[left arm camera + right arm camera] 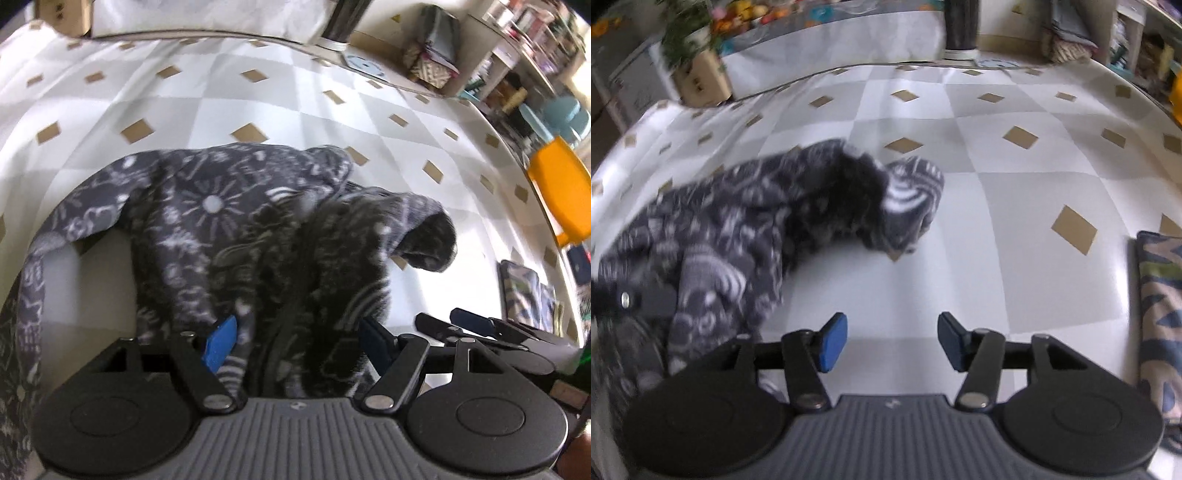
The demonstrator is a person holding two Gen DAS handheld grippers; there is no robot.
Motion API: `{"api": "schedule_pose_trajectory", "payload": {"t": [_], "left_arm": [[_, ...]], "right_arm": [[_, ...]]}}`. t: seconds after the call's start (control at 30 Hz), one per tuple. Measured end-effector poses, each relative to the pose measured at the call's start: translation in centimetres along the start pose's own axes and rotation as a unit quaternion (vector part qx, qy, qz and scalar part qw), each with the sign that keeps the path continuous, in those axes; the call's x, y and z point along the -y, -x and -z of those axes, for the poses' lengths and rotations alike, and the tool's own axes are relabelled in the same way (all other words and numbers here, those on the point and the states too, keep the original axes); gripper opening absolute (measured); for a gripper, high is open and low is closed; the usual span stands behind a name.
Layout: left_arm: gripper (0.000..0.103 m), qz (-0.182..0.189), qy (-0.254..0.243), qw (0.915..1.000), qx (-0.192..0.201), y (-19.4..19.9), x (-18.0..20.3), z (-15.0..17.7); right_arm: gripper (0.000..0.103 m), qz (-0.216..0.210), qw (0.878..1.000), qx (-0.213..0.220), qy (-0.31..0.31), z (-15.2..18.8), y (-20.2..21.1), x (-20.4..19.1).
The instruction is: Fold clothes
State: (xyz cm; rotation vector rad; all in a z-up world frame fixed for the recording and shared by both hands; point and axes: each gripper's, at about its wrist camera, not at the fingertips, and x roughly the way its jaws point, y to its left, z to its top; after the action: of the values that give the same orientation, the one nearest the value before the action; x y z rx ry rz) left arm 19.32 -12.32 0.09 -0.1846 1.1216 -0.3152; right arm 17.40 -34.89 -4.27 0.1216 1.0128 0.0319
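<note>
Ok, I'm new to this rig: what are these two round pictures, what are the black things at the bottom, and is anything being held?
Each picture comes from a camera on a hand-held gripper, looking along its two blue-tipped fingers. In the left view, the left gripper stands wide open with the dark patterned garment bunched between its fingers, not visibly clamped. In the right view, the right gripper is open and holds nothing, over the checked tablecloth. A folded striped cloth lies to the right.

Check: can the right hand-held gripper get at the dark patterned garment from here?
Probably yes: right hand-held gripper is open, with bare checkered tablecloth ahead; the dark patterned garment lies unobstructed to its left.
</note>
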Motion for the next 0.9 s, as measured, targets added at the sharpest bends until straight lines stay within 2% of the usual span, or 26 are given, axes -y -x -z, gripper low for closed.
{"api": "schedule_pose_trajectory", "payload": {"t": [0.13,0.23,0.3,0.43,0.63,0.77,0.9], "left_arm": [[0.072,-0.013,-0.038,0.9992,-0.004,-0.8,1.7,0.4],[0.072,-0.016,-0.046,0.9988,-0.007,-1.1,2.3,0.6],[0.072,-0.02,-0.054,0.9983,-0.005,-1.3,2.7,0.7],[0.072,-0.038,-0.072,0.9967,0.004,-1.7,3.3,0.7],[0.072,-0.036,-0.056,0.9978,-0.001,-2.4,3.3,0.4],[0.072,-0.043,-0.057,0.9974,-0.005,-2.9,3.4,0.4],[0.072,-0.048,-0.058,0.9971,-0.011,-3.4,3.5,0.5]], "right_arm": [[0.058,-0.001,1.0,0.016,0.009,1.0,-0.7,0.3],[0.059,0.007,0.999,0.033,0.043,1.6,-1.5,0.2],[0.066,0.0,0.997,0.046,0.063,1.9,-2.1,0.2],[0.071,-0.012,0.991,0.083,0.107,2.7,-2.9,0.0],[0.086,-0.022,0.982,0.143,0.117,4.1,-3.7,0.2],[0.103,-0.036,0.981,0.135,0.134,3.9,-4.1,-0.1],[0.103,-0.038,0.981,0.134,0.135,3.8,-4.2,-0.1]]}}
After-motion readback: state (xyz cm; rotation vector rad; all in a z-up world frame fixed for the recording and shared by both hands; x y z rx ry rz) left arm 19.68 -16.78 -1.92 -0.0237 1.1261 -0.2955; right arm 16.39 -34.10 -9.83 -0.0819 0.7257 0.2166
